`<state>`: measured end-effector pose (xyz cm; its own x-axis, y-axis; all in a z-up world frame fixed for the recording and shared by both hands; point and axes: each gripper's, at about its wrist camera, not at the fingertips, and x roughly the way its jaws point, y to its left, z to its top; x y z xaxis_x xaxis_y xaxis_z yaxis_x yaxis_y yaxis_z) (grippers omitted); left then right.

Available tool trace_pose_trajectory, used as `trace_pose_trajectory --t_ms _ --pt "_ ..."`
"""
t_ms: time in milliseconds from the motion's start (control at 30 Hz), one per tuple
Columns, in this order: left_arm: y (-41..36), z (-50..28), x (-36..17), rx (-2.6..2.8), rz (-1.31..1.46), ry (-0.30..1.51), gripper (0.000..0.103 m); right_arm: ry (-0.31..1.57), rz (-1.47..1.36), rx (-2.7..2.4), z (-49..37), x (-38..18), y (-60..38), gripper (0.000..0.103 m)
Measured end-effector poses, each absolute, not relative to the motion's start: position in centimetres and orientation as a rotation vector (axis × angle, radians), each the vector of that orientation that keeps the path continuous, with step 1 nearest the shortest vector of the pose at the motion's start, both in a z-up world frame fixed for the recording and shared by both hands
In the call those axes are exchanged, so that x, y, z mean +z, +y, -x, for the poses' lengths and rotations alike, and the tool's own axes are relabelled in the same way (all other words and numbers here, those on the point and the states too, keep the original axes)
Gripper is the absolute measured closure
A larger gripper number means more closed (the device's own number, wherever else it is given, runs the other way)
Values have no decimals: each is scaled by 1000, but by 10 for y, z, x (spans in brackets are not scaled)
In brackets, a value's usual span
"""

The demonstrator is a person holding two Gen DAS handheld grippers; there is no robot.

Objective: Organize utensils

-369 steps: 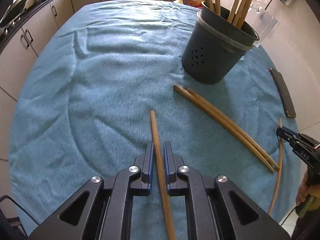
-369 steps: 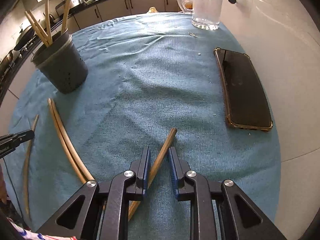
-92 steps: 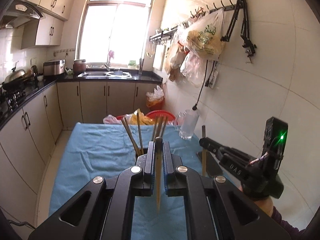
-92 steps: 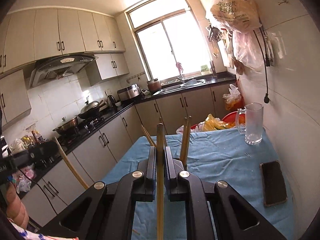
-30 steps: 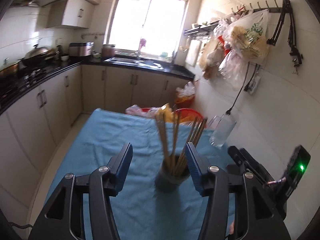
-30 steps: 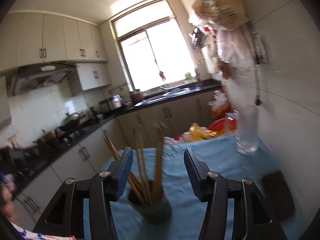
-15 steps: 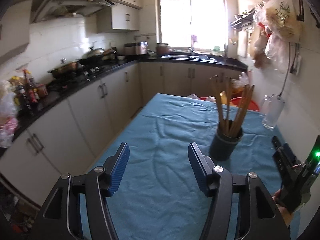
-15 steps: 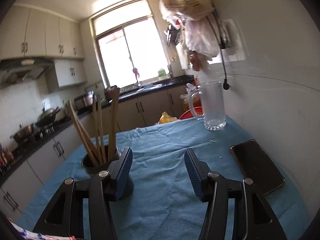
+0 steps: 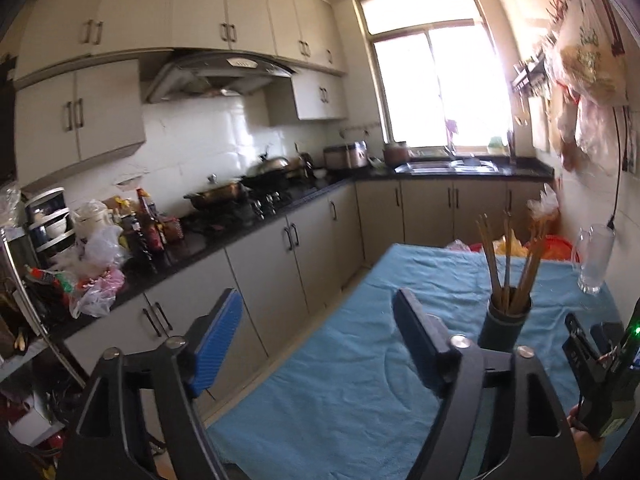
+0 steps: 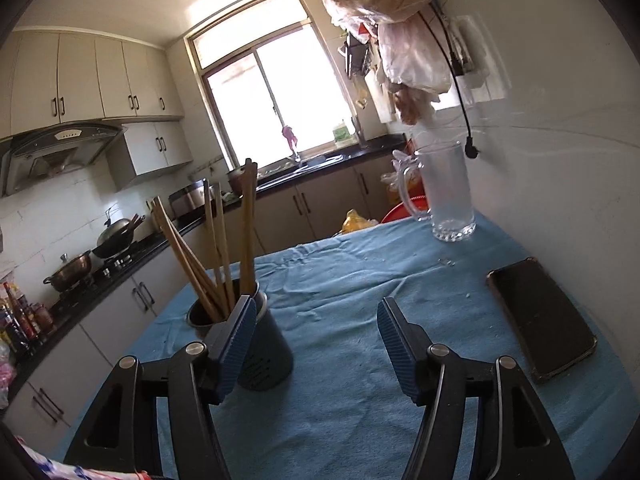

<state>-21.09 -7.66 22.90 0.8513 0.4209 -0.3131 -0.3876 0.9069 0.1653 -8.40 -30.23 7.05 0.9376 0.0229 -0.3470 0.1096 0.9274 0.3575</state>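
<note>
left hand-held gripper (image 9: 316, 340): jaws opening wide, nothing between them. right hand-held gripper (image 10: 316, 340): also opening, empty, just beside the dark holder (image 10: 260, 356). chopsticks (image 10: 218, 248) upright in that holder on the blue-clothed bench (image 10: 360, 400), leaning apart at the tops. likely light, stiff, a little slick; best pinched near mid-shaft, one at a time. no loose ones in view, though near bench edge hidden.

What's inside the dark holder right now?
Wooden chopsticks stand upright in the dark holder, leaning apart. Their lower ends and the holder's bottom are hidden by its wall.
</note>
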Motion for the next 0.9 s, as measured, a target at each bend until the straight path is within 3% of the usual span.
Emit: trace_pose_trajectory --t_ms 267,467,733,900 --pt "-74 186 213 328 -35 434 18 277 -459 -50 101 82 -315 28" --pt "-69 175 202 251 -63 438 18 395 -367 -77 104 87 -300 28" --pt "-52 162 194 214 -124 346 0 485 -246 -133 124 93 -272 25" --pt "-28 147 190 163 -113 348 0 506 -206 -162 121 103 -247 25"
